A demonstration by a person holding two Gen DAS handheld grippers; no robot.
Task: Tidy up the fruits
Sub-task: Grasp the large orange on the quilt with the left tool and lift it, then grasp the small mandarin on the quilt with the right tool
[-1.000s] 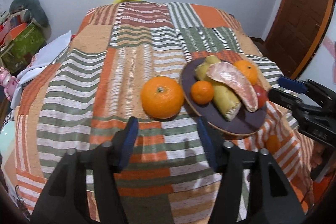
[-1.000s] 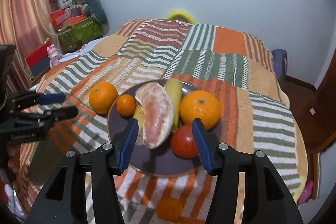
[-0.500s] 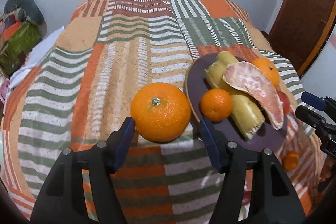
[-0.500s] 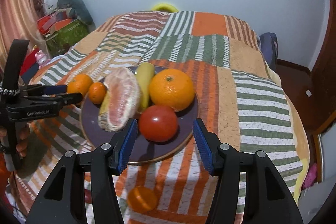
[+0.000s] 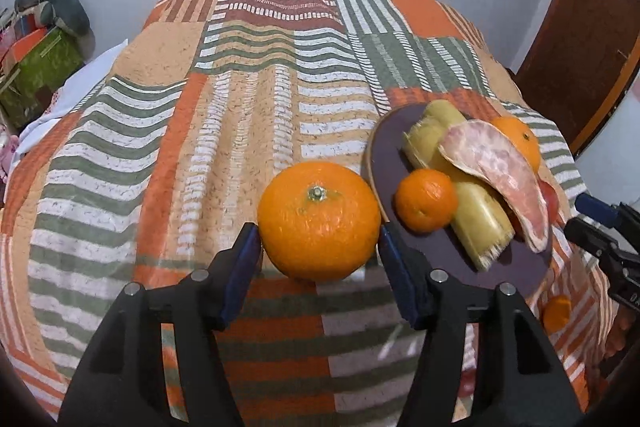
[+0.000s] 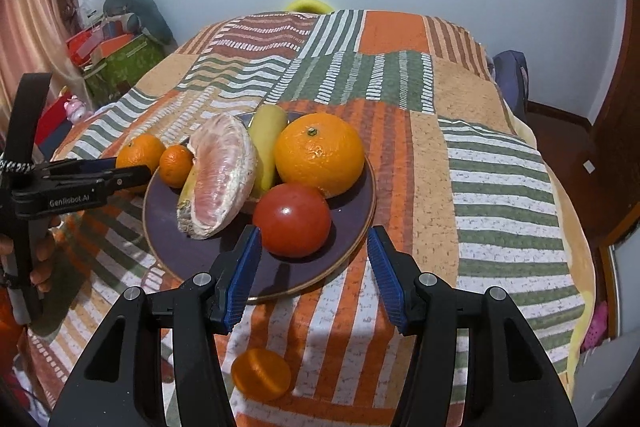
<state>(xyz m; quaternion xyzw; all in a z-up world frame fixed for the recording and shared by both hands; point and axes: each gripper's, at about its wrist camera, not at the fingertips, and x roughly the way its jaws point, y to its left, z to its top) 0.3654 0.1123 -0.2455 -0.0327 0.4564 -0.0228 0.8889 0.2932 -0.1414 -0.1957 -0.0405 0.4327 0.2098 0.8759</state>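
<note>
Blue-padded fingers [image 5: 244, 259] of the left gripper [image 5: 318, 251] stand spread, flanking a large orange [image 5: 319, 221] that rests on the striped patchwork blanket [image 5: 200, 131] just left of the dark plate [image 5: 384, 147]; whether the pads touch the fruit cannot be told. On the plate, from left to right in the left wrist view, lie a small mandarin [image 5: 426, 200], two yellow-green stalk pieces [image 5: 476, 223], a peeled pomelo segment [image 5: 496, 163] and a second orange [image 5: 520, 141]. Right gripper [image 6: 314, 267], likewise spread and holding nothing, hovers at the plate's near rim with a red tomato [image 6: 292, 219] between its fingertips. A small orange disc [image 6: 261, 373] lies on the blanket below it.
</note>
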